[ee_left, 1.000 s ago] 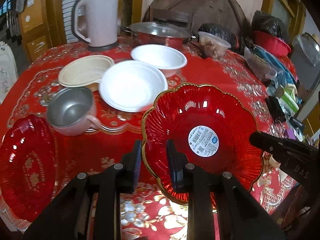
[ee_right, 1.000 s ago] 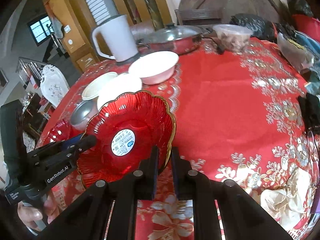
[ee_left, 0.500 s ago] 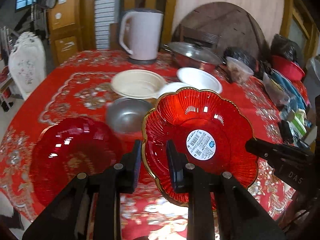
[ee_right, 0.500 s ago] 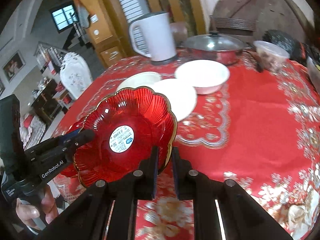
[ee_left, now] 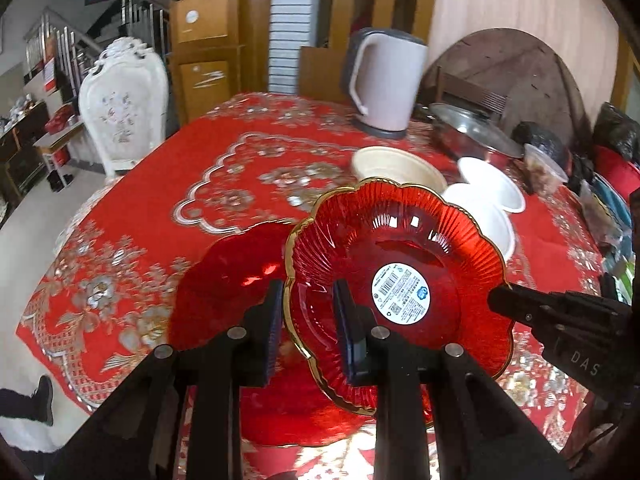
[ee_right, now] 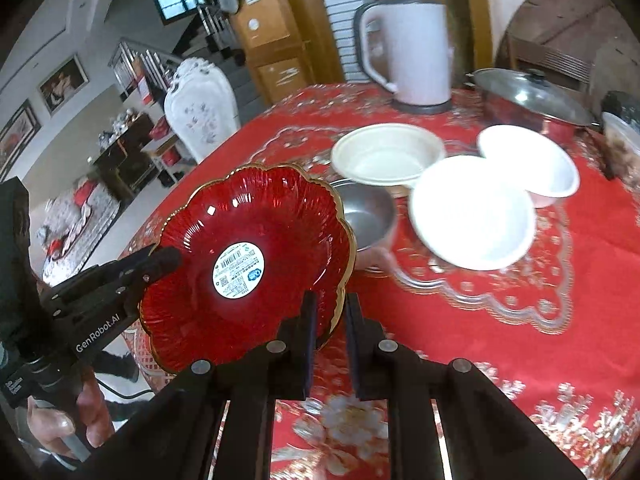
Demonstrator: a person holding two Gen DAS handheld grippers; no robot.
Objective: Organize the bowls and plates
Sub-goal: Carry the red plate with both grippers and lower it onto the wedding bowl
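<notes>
With the left gripper [ee_left: 309, 322] and right gripper [ee_right: 329, 330] each pinching opposite rims of the gold-edged scalloped red glass plate [ee_left: 396, 288], held aloft above the desk, keep it level and lower it squarely onto the plain red plate [ee_left: 228, 280] beneath.

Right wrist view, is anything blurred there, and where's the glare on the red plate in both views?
Right wrist view: the white bowl and metal cup are smeared by motion, while the red plate stays sharp; small white glints sit near its upper rim. Left wrist view: glints on the plate lie above its sticker; the kettle is slightly blurred.
</notes>
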